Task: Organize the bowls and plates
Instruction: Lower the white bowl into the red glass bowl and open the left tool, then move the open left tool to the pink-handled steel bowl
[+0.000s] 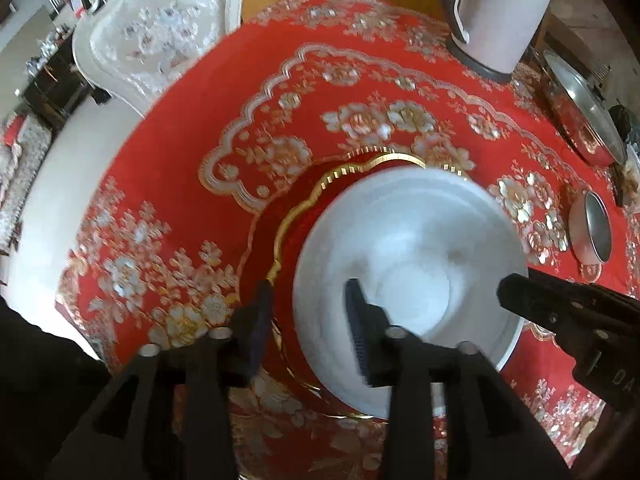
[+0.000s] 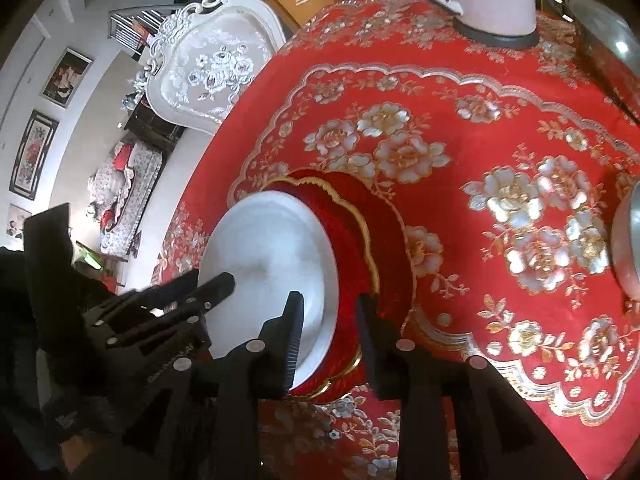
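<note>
A white bowl (image 1: 408, 264) sits on a red plate with a scalloped gold rim (image 1: 296, 204) on the red flowered tablecloth. My left gripper (image 1: 310, 320) is open and straddles the bowl's left rim, one finger inside the bowl and one outside over the plate. From the right wrist view, the same bowl (image 2: 272, 264) and plate (image 2: 360, 232) lie low and left. My right gripper (image 2: 330, 332) is open astride the bowl's right rim. Each gripper shows in the other's view: the right one (image 1: 520, 292) and the left one (image 2: 216, 286), both at the bowl's edge.
A white jug (image 1: 500, 12) stands at the table's far side, with a steel lidded pan (image 1: 580, 112) to its right. A small steel bowl (image 1: 592, 228) lies right of the plate. A white ornate chair (image 1: 156, 32) stands beyond the table's left edge.
</note>
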A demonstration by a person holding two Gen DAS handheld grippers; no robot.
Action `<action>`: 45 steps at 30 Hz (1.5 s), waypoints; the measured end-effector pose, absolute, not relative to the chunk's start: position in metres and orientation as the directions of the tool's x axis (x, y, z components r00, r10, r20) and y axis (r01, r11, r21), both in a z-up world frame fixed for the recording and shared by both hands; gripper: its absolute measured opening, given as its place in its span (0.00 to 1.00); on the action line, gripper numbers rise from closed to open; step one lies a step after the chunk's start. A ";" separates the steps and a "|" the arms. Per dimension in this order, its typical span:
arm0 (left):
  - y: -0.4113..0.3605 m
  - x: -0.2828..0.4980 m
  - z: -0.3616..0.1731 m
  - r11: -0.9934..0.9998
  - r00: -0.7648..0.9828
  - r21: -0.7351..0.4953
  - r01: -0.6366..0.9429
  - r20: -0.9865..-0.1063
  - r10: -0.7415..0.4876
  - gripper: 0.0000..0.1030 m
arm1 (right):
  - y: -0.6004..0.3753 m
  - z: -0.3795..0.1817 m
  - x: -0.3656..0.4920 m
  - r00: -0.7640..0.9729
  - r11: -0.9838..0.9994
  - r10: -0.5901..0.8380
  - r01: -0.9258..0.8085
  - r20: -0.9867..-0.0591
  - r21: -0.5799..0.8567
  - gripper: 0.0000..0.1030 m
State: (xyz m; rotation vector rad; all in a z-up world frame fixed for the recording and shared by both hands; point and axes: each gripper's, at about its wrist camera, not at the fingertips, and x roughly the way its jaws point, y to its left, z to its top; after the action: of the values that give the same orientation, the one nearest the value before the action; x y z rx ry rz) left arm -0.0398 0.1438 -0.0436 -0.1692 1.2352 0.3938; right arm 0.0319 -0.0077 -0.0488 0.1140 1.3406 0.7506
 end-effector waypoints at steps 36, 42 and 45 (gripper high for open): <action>-0.068 0.065 0.014 0.997 0.492 0.076 0.006 -0.868 0.063 0.46 | -0.274 -0.022 0.082 0.343 0.883 0.440 0.002 -0.830 0.469 0.39; -0.091 0.083 -0.005 0.998 0.454 0.051 0.030 -0.890 0.031 0.46 | -0.304 -0.040 0.090 0.338 0.879 0.428 0.060 -0.838 0.473 0.39; -0.093 0.092 -0.015 1.000 0.430 0.024 0.010 -0.902 0.017 0.46 | -0.310 -0.052 0.096 0.328 0.874 0.429 0.082 -0.841 0.478 0.41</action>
State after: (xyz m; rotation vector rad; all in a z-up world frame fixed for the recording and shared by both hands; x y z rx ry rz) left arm 0.0915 -0.0929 -0.0153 0.0272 1.1259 0.0043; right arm 0.0962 -0.3102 -0.0516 0.4852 1.2276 0.2392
